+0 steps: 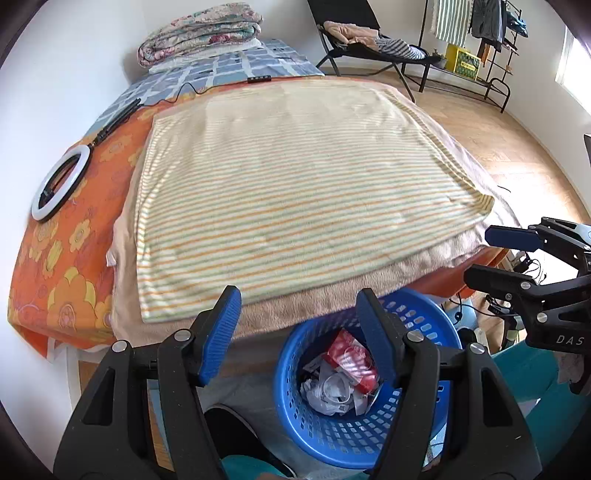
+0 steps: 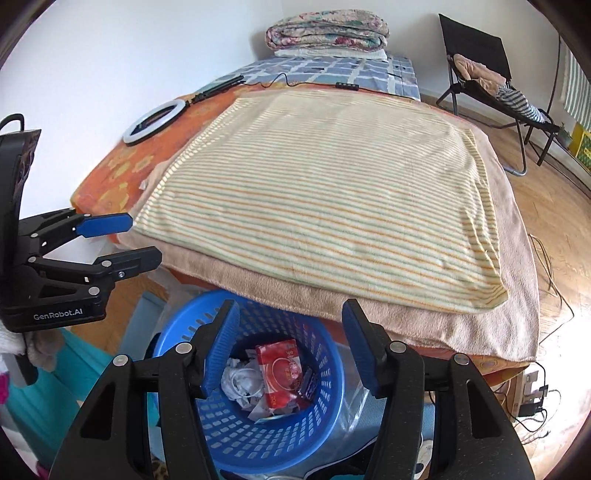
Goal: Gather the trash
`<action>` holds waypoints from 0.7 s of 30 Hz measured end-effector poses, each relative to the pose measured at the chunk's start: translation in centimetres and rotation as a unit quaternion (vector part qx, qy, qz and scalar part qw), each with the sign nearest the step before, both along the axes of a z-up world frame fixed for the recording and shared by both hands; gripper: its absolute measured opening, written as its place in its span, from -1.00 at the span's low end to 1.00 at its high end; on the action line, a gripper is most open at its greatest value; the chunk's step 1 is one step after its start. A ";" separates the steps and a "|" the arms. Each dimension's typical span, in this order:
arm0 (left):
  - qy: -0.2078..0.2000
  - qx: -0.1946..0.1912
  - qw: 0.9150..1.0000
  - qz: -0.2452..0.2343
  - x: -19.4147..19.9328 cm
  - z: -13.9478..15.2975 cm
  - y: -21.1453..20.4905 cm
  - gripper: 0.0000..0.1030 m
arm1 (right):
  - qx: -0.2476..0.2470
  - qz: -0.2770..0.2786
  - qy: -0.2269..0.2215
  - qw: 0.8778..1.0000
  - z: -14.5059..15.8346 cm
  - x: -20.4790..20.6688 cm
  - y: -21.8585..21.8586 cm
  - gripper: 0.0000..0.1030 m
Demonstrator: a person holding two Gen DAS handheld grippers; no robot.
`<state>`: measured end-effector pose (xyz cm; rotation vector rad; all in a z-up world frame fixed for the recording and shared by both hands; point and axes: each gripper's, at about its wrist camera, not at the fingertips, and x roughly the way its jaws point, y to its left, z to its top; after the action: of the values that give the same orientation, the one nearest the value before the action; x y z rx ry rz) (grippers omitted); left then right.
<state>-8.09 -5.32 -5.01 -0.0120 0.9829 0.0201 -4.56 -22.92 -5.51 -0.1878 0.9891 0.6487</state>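
A blue plastic basket stands on the floor at the foot of the bed. Inside it lie a red packet, crumpled white paper and other scraps. My left gripper hangs over the basket, open, with nothing between its blue pads. My right gripper is beside it, also above the basket, open and empty.
The bed's striped blanket overhangs the basket's far rim. A ring light lies near the bed's left edge and folded quilts at its head. A black chair and cables are to the right.
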 end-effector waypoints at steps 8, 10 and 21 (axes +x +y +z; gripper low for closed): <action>-0.067 -0.017 0.998 -0.009 3.2 5.3 1.0 0.43 | 0.042 -0.009 -0.046 0.998 4.8 3.5 -0.1 0.19; -0.080 -0.021 0.996 -0.012 4.1 6.3 1.2 0.45 | 0.052 -0.015 -0.057 0.997 5.7 4.5 -0.2 0.25; -0.124 -0.057 0.991 -0.003 7.0 8.9 3.0 0.60 | 0.093 -0.020 -0.075 0.993 7.3 8.0 0.5 0.31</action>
<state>-1.09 -2.32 3.89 -0.1145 0.7343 -0.0428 3.46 -22.47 1.81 -0.0520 0.7825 0.6767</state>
